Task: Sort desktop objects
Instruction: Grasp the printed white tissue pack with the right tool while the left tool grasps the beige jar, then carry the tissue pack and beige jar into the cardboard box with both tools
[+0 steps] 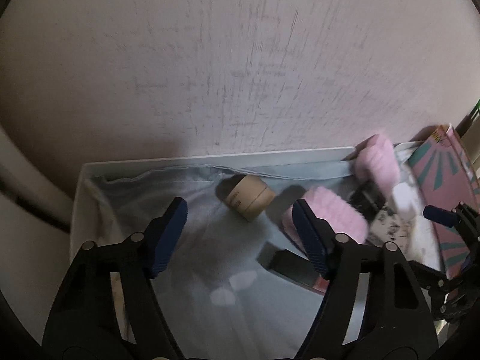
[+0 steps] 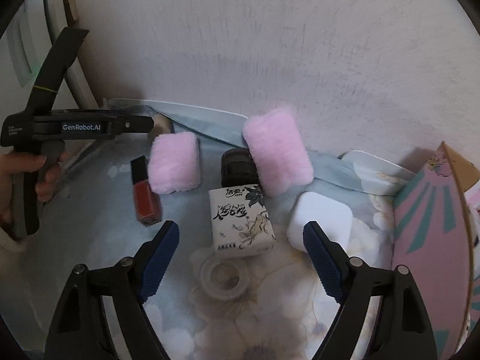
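Note:
My left gripper [image 1: 240, 235] hangs open over the pale blue cloth [image 1: 210, 255], nothing between its pads. Just past its tips lies a tan cylinder [image 1: 249, 199] on its side. A pink fluffy pad [image 1: 333, 213] and a red lip gloss [image 1: 288, 267] sit behind its right finger. My right gripper [image 2: 241, 256] is open above a printed tissue pack [image 2: 243, 222] and a clear tape roll [image 2: 222, 279]. A white square box [image 2: 321, 219] lies by its right finger. Two pink fluffy pads [image 2: 175, 166] [image 2: 277, 153], the lip gloss [image 2: 145, 195] and a black cylinder [image 2: 238, 168] lie further back.
A scuffed wall [image 2: 270, 45] rises right behind the table's white back edge [image 1: 210, 157]. A pink box with teal rays [image 2: 432, 240] stands at the right. A hand [image 2: 27, 177] grips the left tool's handle at the left of the right wrist view.

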A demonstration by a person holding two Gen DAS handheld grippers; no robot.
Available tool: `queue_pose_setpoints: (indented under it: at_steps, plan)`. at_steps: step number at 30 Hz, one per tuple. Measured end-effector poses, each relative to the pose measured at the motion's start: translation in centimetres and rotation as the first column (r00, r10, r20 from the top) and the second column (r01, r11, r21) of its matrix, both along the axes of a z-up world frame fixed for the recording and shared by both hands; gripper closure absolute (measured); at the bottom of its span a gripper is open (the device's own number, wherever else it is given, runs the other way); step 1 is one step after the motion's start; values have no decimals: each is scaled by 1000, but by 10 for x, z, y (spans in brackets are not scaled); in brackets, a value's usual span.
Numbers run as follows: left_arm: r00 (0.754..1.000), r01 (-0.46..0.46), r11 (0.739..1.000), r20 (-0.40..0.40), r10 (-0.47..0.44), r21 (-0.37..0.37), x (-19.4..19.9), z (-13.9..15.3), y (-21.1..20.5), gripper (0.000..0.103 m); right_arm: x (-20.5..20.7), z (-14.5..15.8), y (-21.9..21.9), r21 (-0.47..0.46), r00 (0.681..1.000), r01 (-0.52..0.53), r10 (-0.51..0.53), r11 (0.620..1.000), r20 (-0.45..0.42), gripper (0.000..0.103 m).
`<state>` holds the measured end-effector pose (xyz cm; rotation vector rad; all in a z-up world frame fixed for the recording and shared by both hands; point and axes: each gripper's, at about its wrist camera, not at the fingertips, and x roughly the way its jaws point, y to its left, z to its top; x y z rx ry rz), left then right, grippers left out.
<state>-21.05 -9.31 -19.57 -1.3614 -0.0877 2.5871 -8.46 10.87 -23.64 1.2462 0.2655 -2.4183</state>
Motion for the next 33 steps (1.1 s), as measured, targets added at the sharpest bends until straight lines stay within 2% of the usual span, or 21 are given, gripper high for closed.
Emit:
queue_pose_setpoints:
  at_steps: [6, 11, 14, 15, 25, 30, 33]
  plan:
    - [1000, 22, 1000, -22, -22, -3, -6, -10, 5, 45, -12, -10, -1, -4, 1000, -9, 9, 1000, 6, 29]
    - [998, 54, 999, -13, -54, 9, -13, -20, 6, 65, -16, -16, -7, 14, 999, -37, 36, 999, 18, 39]
    - [998, 68, 998, -15, -68, 3, -12, -22, 7, 66, -18, -21, -10, 10, 998, -52, 51, 999, 39, 51]
    - [997, 72, 997, -19, -72, 3, -11, -22, 7, 66, -18, -22, -11, 12, 998, -56, 55, 998, 43, 61]
    - [997, 69, 998, -28, -68, 16, 3, -10, 3, 66, -5, -11, -14, 13, 998, -58, 58, 998, 13, 61]
    - [999, 32, 999, -13, -31, 13, 15, 9, -1, 66, 6, 2, -11, 1, 999, -44, 44, 999, 26, 61]
    - [1000, -9, 999, 15, 8, 36, 26, 23, -6, 66, 14, 16, -5, -10, 999, -36, 36, 999, 35, 61]
